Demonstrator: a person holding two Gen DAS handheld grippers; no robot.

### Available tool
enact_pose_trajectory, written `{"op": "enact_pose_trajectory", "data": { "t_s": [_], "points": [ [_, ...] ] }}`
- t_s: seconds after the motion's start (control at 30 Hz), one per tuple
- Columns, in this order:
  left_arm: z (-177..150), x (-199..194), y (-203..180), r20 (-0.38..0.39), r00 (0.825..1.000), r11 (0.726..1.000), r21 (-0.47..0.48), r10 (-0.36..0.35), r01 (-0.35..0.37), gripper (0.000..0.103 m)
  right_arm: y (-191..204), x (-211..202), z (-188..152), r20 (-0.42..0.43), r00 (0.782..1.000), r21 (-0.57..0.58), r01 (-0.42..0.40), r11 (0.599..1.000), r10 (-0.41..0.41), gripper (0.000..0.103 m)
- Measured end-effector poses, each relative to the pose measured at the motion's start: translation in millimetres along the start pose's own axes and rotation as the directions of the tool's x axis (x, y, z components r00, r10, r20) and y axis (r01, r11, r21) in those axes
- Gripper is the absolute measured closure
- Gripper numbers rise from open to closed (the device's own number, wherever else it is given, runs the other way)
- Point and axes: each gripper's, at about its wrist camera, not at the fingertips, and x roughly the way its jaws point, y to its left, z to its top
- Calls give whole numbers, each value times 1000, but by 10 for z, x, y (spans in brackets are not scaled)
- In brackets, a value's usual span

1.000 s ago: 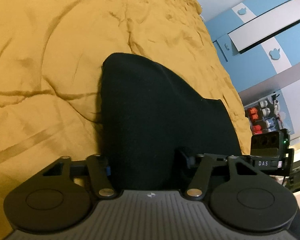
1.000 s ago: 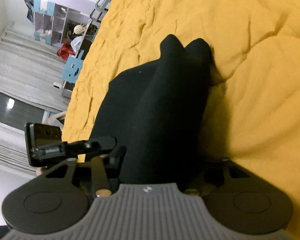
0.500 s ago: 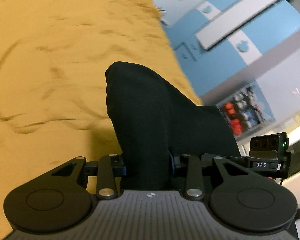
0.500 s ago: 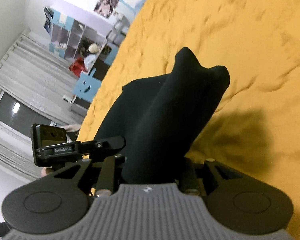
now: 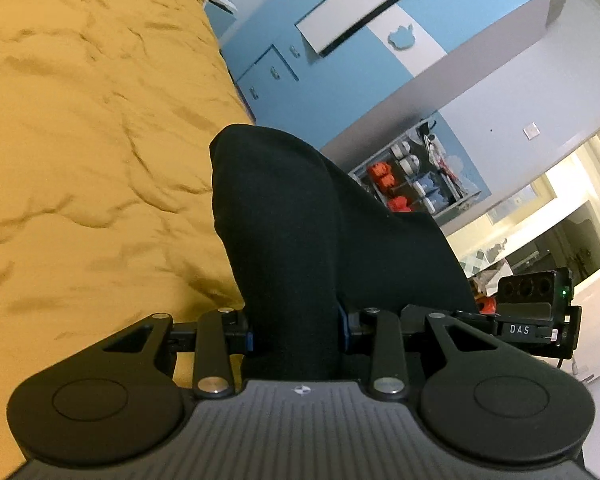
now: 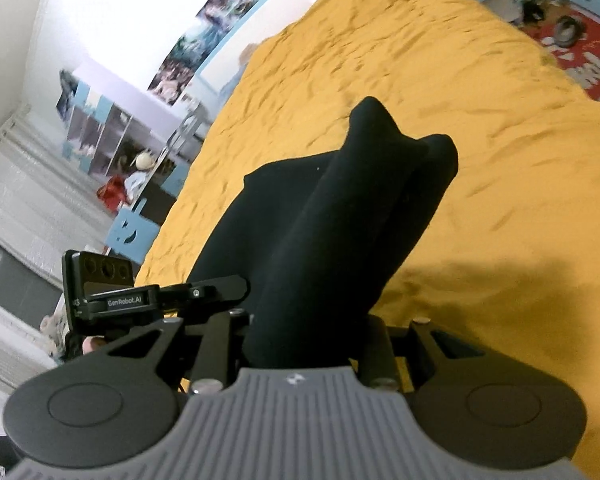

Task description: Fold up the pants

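The black pants (image 5: 284, 216) hang lifted above the mustard-yellow bedspread (image 5: 80, 140). In the left wrist view my left gripper (image 5: 296, 334) is shut on a thick bunch of the black cloth, which stands up from the jaws in a rounded fold. In the right wrist view my right gripper (image 6: 306, 344) is shut on another bunch of the pants (image 6: 340, 216), whose far end rises in two rounded peaks. The cloth hides both pairs of fingertips. The other gripper's camera block (image 6: 100, 284) shows at the left of the right wrist view, with black fabric stretched between the two.
The rumpled yellow bedspread (image 6: 440, 80) fills most of both views. A blue and white wardrobe (image 5: 340, 52) and a shelf of toys (image 5: 412, 184) stand beyond the bed. A white shelf unit (image 6: 112, 136) and a red rug (image 6: 580, 52) lie past the bed's other sides.
Both grippers closed on the black cloth and rose with it, so the pants lifted off the bedspread. Both views swung upward, showing more of the room beyond the bed.
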Motion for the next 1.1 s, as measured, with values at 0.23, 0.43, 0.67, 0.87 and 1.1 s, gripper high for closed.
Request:
{"op": "enact_pose_trajectory", "data": {
  "t_s": [0.23, 0.43, 0.67, 0.87, 1.1],
  "points": [
    [28, 639, 440, -77, 996, 996, -72, 47, -53, 64, -895, 154, -40, 22, 1000, 111, 6, 994, -8, 82],
    [-173, 796, 843, -125, 989, 983, -157, 79, -98, 55, -1451, 531, -328, -6, 1000, 227, 12, 974, -10, 74],
    [-557, 451, 611, -108, 988, 993, -33, 108, -112, 46, -1511, 214, -733, 34, 999, 250, -13, 968, 5, 63],
    [-826, 309, 318, -111, 959, 961, 129, 259, -245, 38, -1181, -70, -1035, 35, 988, 158, 142, 977, -149, 57],
    [-808, 113, -190, -88, 903, 888, 244, 420, -389, 36, -479, -334, -1263, 108, 899, 37, 422, 906, -424, 24]
  ]
}}
